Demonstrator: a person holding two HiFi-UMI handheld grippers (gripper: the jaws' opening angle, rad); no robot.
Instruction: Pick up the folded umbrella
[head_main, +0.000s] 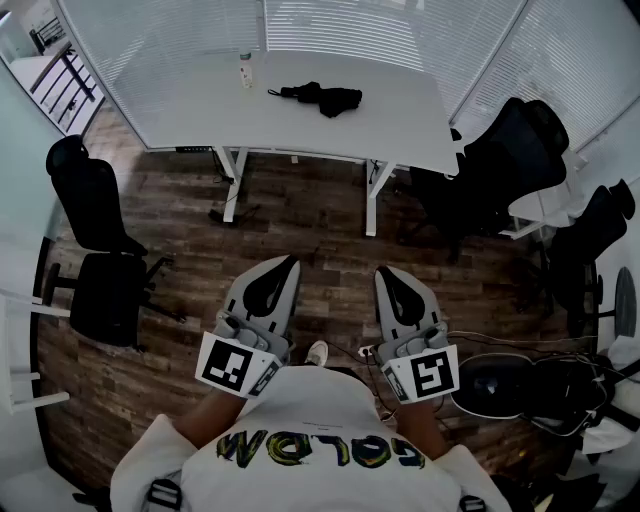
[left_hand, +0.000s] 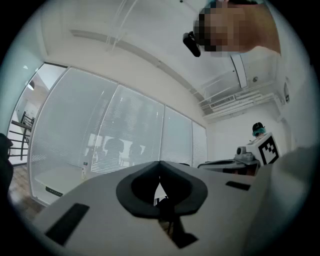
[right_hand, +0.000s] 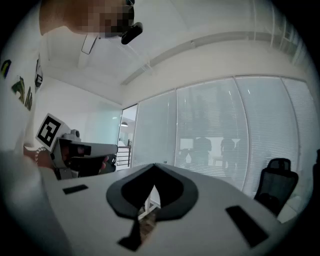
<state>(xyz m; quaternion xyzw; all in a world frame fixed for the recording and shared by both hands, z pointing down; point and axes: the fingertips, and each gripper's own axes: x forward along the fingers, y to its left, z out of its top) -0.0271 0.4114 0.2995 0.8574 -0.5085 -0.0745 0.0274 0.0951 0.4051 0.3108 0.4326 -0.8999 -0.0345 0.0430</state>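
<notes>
A folded black fabric umbrella (head_main: 322, 97) lies on the white rectangular worktop (head_main: 400, 125) at upper centre, well apart from the grey left tongs (head_main: 291, 260) and right tongs (head_main: 382, 271), both closed and empty, at lower centre.

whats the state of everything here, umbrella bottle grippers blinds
umbrella: folded, lying on the table, not held
bottle: upright on the table, apart from the umbrella
left gripper: shut, empty, over the floor short of the table
right gripper: shut, empty, beside the left one
blinds: down
</notes>
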